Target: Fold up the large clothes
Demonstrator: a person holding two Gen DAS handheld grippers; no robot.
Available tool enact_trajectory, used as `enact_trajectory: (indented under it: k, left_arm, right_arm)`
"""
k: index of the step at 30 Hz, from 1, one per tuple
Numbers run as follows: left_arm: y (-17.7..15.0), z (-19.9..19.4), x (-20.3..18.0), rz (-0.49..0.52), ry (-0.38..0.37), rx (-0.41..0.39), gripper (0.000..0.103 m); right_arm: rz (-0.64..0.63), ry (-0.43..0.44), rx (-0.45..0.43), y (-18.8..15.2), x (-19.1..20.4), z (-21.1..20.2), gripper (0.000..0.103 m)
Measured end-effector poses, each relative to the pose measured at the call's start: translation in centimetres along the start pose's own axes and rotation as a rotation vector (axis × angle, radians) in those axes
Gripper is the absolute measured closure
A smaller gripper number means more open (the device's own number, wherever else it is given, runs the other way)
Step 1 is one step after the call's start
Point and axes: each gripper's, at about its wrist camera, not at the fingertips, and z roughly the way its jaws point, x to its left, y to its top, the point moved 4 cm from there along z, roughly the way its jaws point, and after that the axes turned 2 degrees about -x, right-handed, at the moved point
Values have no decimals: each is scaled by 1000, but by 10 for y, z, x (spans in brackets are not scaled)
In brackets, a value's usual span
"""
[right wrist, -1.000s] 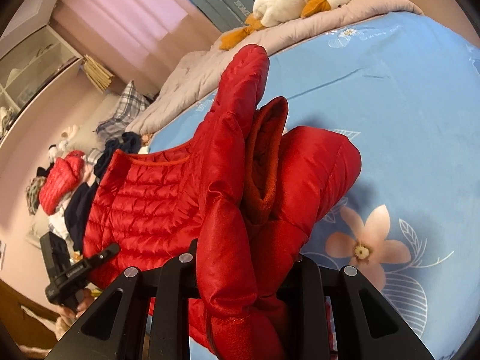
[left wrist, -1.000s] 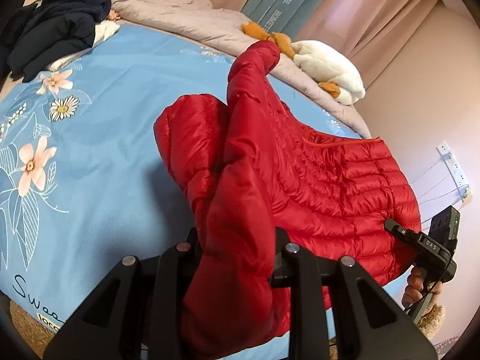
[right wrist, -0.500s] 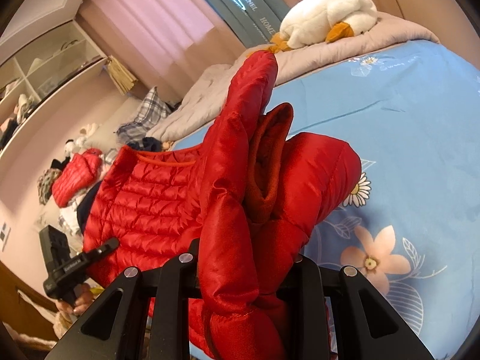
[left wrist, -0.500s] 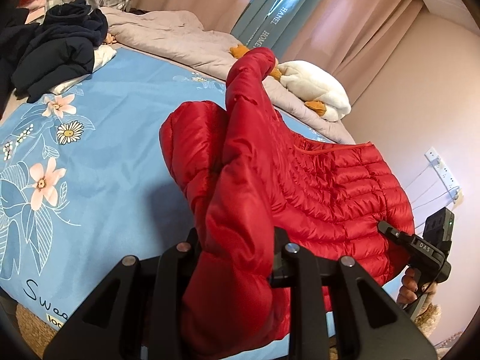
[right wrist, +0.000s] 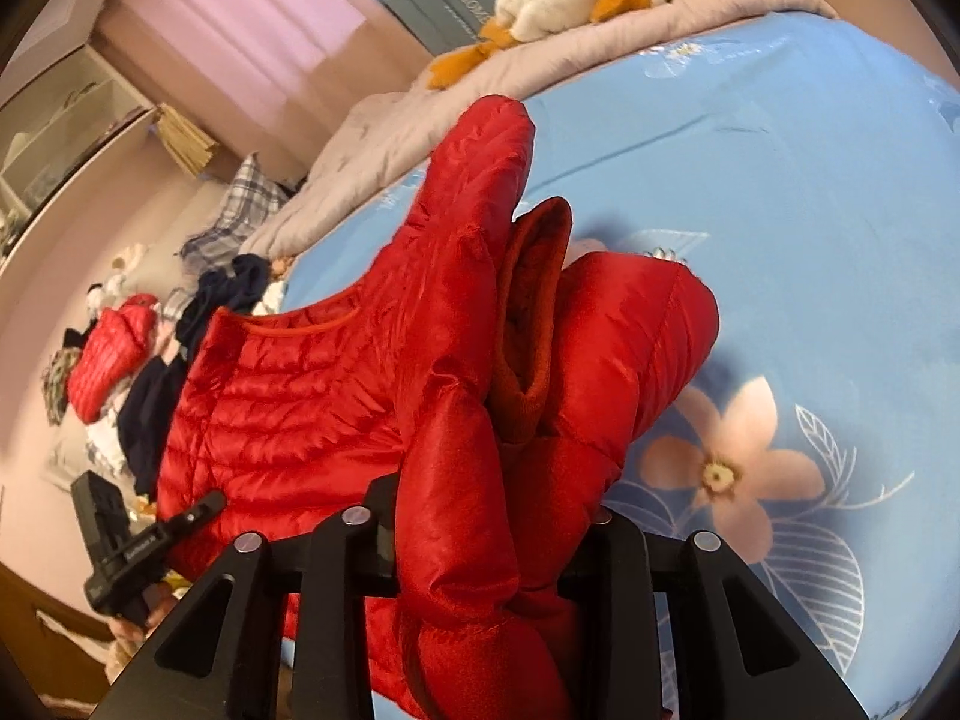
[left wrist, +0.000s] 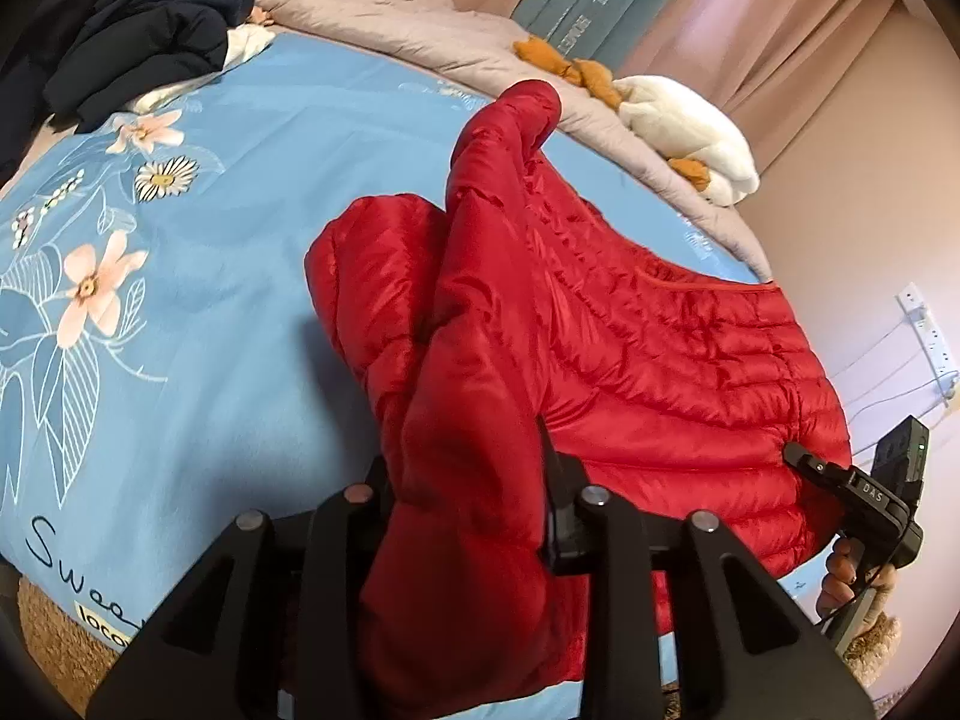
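Note:
A red puffer jacket (left wrist: 660,360) lies on the blue flowered bed sheet (left wrist: 252,228), one edge lifted and folded over toward its middle. My left gripper (left wrist: 465,468) has a thick bunch of that edge between its fingers; its jaws are opening while the cloth still fills the gap. In the right wrist view the jacket (right wrist: 288,396) shows its orange lining at the fold. My right gripper (right wrist: 492,504) holds another bunch of the same edge, and its jaws are opening too. Each gripper appears in the other's view, the right gripper (left wrist: 807,459) and the left gripper (right wrist: 204,504), at the jacket's hem.
A pile of dark navy clothes (left wrist: 144,42) lies at the bed's far left corner. A white goose plush (left wrist: 690,132) rests on a grey quilt (left wrist: 390,18) along the far side. Another red jacket (right wrist: 108,360) tops a clothes heap. The bed's near edge is just below me.
Both grippers rose slightly, then sank toward the bed with the jacket's lifted edge still between their fingers. The folded part now sits lower over the jacket's body.

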Motion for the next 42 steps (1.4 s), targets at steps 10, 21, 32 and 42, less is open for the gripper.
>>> enact_trajectory:
  k: [10,21,32,42]
  left_arm:
    - [-13,-5,10,-36,41,0,48]
    - [-11,-44,2,-27,52,-105,10]
    - [8,-101,-48,114,19,-269,0]
    - [9,-138,-88,186,-7,-363,0]
  right_arm:
    - [43,-120,-1,-10,-11,-10,37]
    - [82,-172,-109,-11,-19,-47,7]
    - [-97,-228,-240,2,35,-84,1]
    - [-394,-244,-400,5,120,-109,1]
